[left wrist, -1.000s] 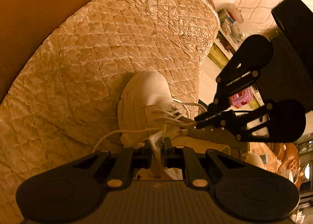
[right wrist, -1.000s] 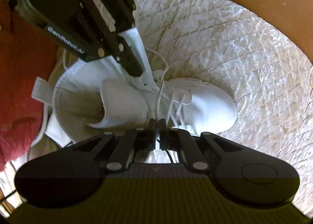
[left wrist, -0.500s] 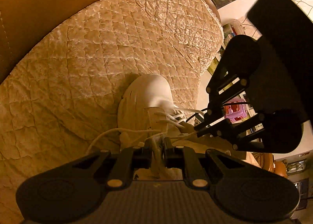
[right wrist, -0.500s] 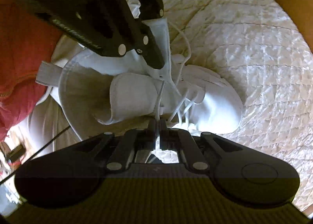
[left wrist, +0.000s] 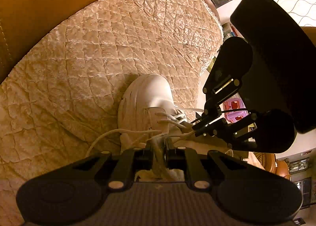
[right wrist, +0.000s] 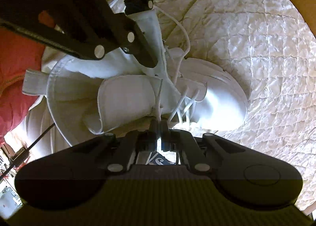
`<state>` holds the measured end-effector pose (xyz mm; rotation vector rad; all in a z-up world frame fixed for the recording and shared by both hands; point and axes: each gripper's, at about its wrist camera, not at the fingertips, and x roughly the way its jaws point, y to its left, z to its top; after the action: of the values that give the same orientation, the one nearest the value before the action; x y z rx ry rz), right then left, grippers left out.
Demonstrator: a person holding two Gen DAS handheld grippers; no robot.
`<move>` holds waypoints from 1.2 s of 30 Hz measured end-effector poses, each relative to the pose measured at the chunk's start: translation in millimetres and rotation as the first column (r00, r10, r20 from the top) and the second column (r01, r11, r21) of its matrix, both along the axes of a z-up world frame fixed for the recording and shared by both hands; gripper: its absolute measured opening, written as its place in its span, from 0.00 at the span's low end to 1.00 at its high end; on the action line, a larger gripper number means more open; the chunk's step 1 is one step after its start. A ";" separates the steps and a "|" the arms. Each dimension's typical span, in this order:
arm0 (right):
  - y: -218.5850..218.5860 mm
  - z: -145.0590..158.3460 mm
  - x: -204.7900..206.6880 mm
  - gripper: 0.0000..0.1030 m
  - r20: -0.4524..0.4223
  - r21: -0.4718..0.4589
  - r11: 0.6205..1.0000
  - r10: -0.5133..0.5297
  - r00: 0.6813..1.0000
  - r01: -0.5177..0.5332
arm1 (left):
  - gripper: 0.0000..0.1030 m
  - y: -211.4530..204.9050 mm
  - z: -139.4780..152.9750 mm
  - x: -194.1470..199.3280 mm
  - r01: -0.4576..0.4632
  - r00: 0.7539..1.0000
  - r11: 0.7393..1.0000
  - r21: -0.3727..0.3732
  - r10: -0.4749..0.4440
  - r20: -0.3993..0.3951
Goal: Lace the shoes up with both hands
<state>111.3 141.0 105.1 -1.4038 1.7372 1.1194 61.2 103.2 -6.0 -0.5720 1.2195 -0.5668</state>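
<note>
Shoe [left wrist: 146, 105], white, sits on quilted cover [left wrist: 98, 58]: lower eyelets laced, top ones w/ tongue [right wrist: 126, 97] still undone; left claw [left wrist: 159, 147] pinches collar edge, right claw [right wrist: 158, 127] clamps lace [right wrist: 159, 97].

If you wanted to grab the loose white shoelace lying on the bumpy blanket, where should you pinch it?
Pinch the loose shoelace at the top of its arch, coming from above on the shoe's outer side. There it curves up off the quilted blanket with open space around it. Nearer the eyelets, the left gripper and right gripper crowd it.
</note>
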 end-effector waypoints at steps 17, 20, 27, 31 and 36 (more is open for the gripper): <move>13.5 -12.0 0.0 0.05 -0.020 -0.085 0.993 0.076 0.997 -0.077 | 0.13 0.8 -0.3 2.0 -0.008 1.000 1.000 -0.014 0.008 0.011; 13.1 -12.9 0.2 0.05 -0.020 -0.091 0.993 0.073 0.997 -0.074 | 0.13 0.4 0.3 2.1 -0.004 1.000 1.000 -0.015 0.004 0.014; 8.8 -16.1 5.4 0.05 -0.020 -0.073 0.996 0.053 0.998 -0.054 | 0.13 2.0 -0.5 2.0 -0.004 1.000 1.000 -0.023 0.005 0.012; 3.2 -14.8 7.3 0.05 -0.014 -0.045 0.999 0.019 1.000 -0.020 | 0.13 3.0 -0.9 2.0 -0.005 1.000 1.000 -0.028 0.005 0.010; -6.5 -6.1 13.6 0.05 0.028 0.086 0.992 -0.091 0.995 0.088 | 0.18 4.5 0.8 -0.4 0.031 0.999 0.993 -0.114 -0.026 0.038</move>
<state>124.8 134.5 99.0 -1.2741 1.6934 1.1030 60.8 107.7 -5.2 -0.6390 1.1672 -0.6720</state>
